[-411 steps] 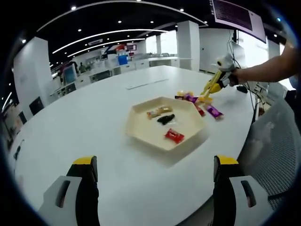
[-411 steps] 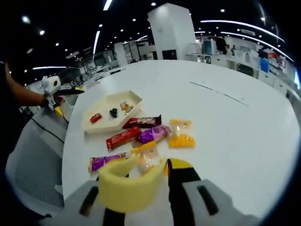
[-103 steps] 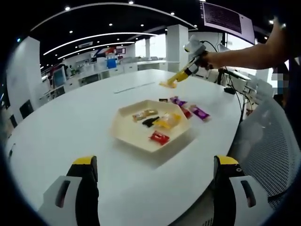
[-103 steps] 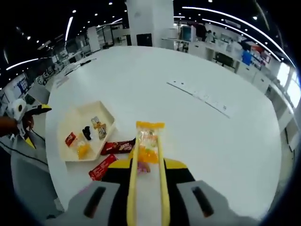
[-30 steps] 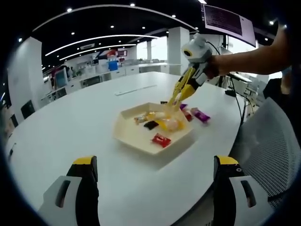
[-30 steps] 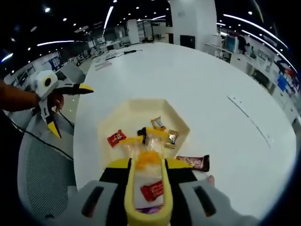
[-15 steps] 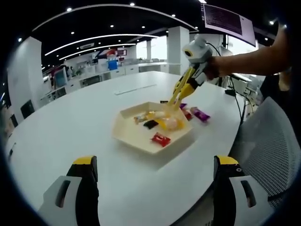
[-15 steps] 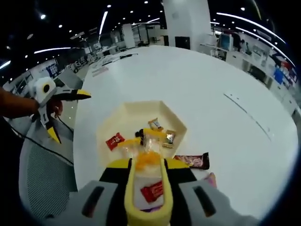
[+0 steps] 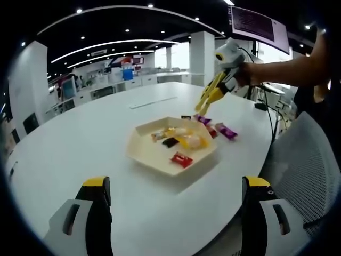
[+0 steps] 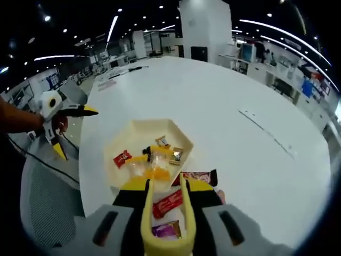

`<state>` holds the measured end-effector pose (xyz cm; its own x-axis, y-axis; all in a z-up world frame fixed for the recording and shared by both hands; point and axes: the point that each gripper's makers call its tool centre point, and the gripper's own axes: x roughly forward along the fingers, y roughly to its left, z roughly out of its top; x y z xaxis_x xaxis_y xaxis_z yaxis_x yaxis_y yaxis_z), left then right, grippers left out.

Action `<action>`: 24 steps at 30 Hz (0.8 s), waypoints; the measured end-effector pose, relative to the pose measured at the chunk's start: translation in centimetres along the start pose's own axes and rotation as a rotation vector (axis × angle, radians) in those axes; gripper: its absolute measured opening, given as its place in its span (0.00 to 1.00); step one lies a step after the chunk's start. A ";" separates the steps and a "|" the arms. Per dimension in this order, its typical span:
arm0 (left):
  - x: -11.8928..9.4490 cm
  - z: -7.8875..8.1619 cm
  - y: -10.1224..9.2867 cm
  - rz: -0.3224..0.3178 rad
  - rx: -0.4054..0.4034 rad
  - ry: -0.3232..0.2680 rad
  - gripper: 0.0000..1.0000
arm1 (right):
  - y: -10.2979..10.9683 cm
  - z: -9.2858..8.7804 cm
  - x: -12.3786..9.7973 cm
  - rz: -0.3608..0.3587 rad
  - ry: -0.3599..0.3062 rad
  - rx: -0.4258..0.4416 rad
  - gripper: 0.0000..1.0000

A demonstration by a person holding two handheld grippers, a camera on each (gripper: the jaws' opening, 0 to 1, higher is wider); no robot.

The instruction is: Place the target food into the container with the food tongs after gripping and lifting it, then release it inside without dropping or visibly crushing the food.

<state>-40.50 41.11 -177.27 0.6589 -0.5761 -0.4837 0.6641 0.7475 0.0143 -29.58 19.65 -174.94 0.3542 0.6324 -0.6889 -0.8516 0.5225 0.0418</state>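
A cream hexagonal tray (image 9: pixel 152 158) (image 10: pixel 128 131) sits on the white table. In it lie two clear packets of yellow sweets (image 9: pixel 193 141) (image 10: pixel 151 169), a red packet (image 9: pixel 180 159) (image 10: pixel 121 157), a black sweet (image 9: pixel 170 142) and a small gold one (image 10: pixel 162 141). My right gripper (image 9: pixel 221 80) (image 10: pixel 165 194) is shut on yellow food tongs (image 9: pixel 209 97) (image 10: pixel 146 210), which hang empty above the tray's far edge. My left gripper (image 9: pixel 176 184) (image 10: pixel 74 112) is open, well short of the tray.
Outside the tray lie a dark brown bar (image 10: pixel 198 176), a red bar (image 10: pixel 168 203) (image 9: pixel 212 131) and purple packets (image 9: pixel 226 130) (image 10: pixel 166 230). A mesh chair (image 9: pixel 303 170) stands at the table's edge. A strip of paper (image 9: pixel 153 101) lies further off.
The tongs have risen and drawn back from the tray, leaving the second yellow packet inside it. The left gripper has stayed still.
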 end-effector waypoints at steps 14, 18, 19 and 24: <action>-0.3 0.6 0.2 0.013 0.005 -0.035 0.99 | -1.0 -3.2 -3.5 -0.146 -0.005 0.089 0.25; -0.4 0.7 0.3 0.015 0.006 -0.044 0.99 | -1.7 -4.5 -3.6 -0.191 0.004 0.138 0.25; -0.3 0.7 0.3 0.011 0.005 -0.043 0.99 | -1.9 -4.6 -3.5 -0.193 0.002 0.145 0.25; -0.4 0.8 0.2 0.007 0.002 -0.053 0.99 | -3.2 -5.1 -3.3 -0.229 0.025 0.180 0.25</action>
<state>-40.30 41.20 -176.37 0.6810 -0.5880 -0.4365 0.6605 0.7506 0.0193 -30.00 13.04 -176.48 0.5178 0.4729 -0.7129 -0.6677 0.7444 0.0088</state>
